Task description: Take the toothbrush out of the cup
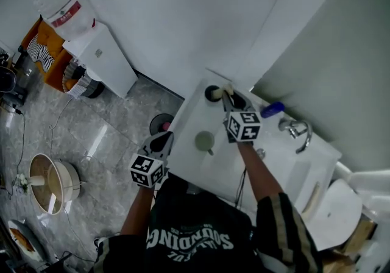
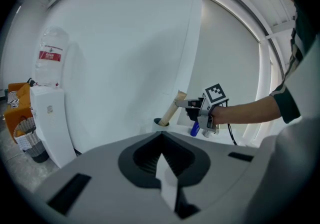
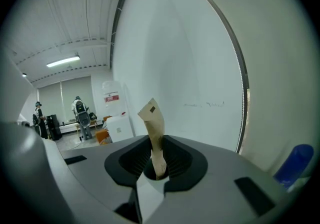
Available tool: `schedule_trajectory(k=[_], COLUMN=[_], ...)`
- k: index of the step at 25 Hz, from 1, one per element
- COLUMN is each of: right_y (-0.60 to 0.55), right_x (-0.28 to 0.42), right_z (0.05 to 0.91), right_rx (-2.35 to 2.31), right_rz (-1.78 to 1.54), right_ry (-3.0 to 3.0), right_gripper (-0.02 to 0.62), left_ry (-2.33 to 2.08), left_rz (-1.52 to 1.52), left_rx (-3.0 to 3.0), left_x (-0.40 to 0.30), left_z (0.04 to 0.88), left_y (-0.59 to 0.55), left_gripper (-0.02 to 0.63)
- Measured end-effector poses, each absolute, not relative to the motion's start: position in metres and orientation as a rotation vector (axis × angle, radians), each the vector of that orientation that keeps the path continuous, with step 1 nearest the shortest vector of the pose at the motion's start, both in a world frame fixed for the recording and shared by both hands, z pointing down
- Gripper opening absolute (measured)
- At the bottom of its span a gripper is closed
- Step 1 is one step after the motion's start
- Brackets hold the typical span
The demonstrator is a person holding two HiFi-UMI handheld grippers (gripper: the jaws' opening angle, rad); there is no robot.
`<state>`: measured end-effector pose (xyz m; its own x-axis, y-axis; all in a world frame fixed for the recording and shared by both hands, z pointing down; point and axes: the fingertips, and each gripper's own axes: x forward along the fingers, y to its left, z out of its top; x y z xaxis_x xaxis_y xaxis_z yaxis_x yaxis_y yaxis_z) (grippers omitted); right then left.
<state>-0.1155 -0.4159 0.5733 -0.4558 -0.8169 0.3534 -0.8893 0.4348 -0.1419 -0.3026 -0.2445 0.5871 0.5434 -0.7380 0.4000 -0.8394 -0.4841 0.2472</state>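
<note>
Right tongs (image 3: 159,168) are part-way closed and pinching the toothbrush (image 3: 153,125), a tan paper-wrapped stick whose top pokes up past the pads. Below and ahead of the tongs, the stick slants down into the cup (image 1: 212,93), and its lower end looks to be inside the rim, so it's not out yet.

Now the danger: that slant. I'd say a pull along the tongs' line rather than along the stick could drag it against the rim and tip the cup, which sits close to the far corner of the bench (image 1: 274,162). The grip is narrow and on wrapper, so the stick could also swivel or slide in the pads. A blue bottle (image 1: 272,109) sits just right of the tongs, within range of a careless swing.

The right forearm reaches straight out over the bench, tongs angled slightly down. Left tongs (image 1: 161,142) hang well back to the left, off the bench edge over the floor, closed on nothing and aimed toward the cup.
</note>
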Motion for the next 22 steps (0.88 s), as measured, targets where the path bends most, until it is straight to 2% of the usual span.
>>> schedule_trajectory(k=[9, 22], right_y=[-0.389, -0.306], right_x=[-0.089, -0.013], right_z=[0.526, 0.558], right_rx=[1.521, 1.596], right_rz=[0.381, 0.431], right_ry=[-2.507, -2.417], right_gripper=[0.067, 0.066], left_ry=[-1.21, -0.997], left_rz=[0.324, 0.341], left_rx=[2.449, 2.573], left_x=[-0.268, -0.177], left_z=[0.575, 0.571], left_y=[-0.245, -0.232], left_gripper=[0.0, 0.0])
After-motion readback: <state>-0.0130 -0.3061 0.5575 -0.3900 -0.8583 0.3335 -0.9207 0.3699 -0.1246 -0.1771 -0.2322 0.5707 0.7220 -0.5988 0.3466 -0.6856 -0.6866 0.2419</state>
